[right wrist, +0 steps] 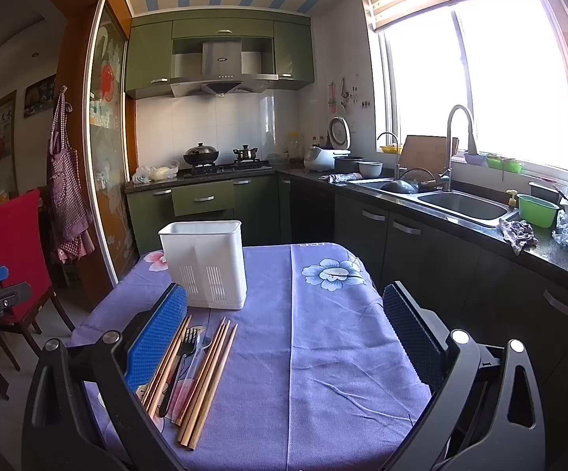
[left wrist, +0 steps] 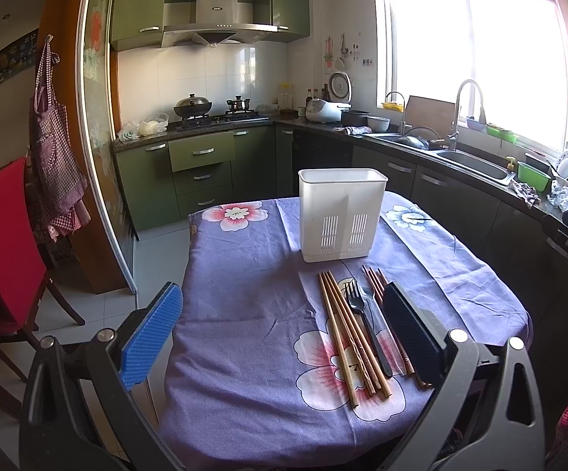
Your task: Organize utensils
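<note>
Left wrist view: our left gripper (left wrist: 284,337) and right gripper (right wrist: 284,341) hang spread, empty; chopsticks (left wrist: 343,337) just ahead look light, stiff, slippery, so we'd pinch mid-length

Strong daylight pours through the large kitchen window (left wrist: 476,62), blown out to white glare; fisheye bending curves both views' edges, corners falling dark.
</note>
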The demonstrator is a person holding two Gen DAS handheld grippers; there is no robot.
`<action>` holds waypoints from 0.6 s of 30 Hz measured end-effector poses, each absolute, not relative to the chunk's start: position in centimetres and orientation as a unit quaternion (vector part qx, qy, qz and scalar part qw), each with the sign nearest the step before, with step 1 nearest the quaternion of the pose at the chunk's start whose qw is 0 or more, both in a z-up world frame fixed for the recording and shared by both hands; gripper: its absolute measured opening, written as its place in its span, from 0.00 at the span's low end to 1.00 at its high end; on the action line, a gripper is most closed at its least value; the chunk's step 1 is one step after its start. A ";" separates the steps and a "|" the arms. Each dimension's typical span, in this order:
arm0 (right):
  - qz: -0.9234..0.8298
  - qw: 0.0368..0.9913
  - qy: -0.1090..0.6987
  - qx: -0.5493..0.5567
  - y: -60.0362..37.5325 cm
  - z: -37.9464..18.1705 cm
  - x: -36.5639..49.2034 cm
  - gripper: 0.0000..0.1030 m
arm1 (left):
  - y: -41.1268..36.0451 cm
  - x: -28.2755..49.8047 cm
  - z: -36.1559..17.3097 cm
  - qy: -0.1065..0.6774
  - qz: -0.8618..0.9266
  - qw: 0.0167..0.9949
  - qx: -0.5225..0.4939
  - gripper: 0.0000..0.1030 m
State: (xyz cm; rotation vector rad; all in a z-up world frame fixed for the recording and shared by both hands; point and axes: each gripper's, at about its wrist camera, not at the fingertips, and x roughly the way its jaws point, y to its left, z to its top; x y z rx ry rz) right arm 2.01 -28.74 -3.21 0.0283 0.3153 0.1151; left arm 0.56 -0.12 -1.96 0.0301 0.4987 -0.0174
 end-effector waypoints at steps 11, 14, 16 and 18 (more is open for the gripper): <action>0.057 0.986 0.159 0.014 -28.8 -3.2 2.0 0.96 | -0.1 0.6 -1.9 0.247 -0.008 0.969 0.015 0.94; 0.057 0.985 0.161 0.013 -28.7 -3.3 2.1 0.96 | -0.2 0.6 -2.0 0.248 -0.009 0.969 0.014 0.94; 0.056 0.985 0.163 0.013 -28.8 -3.4 2.3 0.96 | -0.3 0.8 -2.0 0.252 -0.012 0.968 0.012 0.94; 0.061 0.983 0.170 0.017 -28.9 -3.6 2.8 0.96 | -0.6 1.6 -2.0 0.263 -0.016 0.964 0.012 0.94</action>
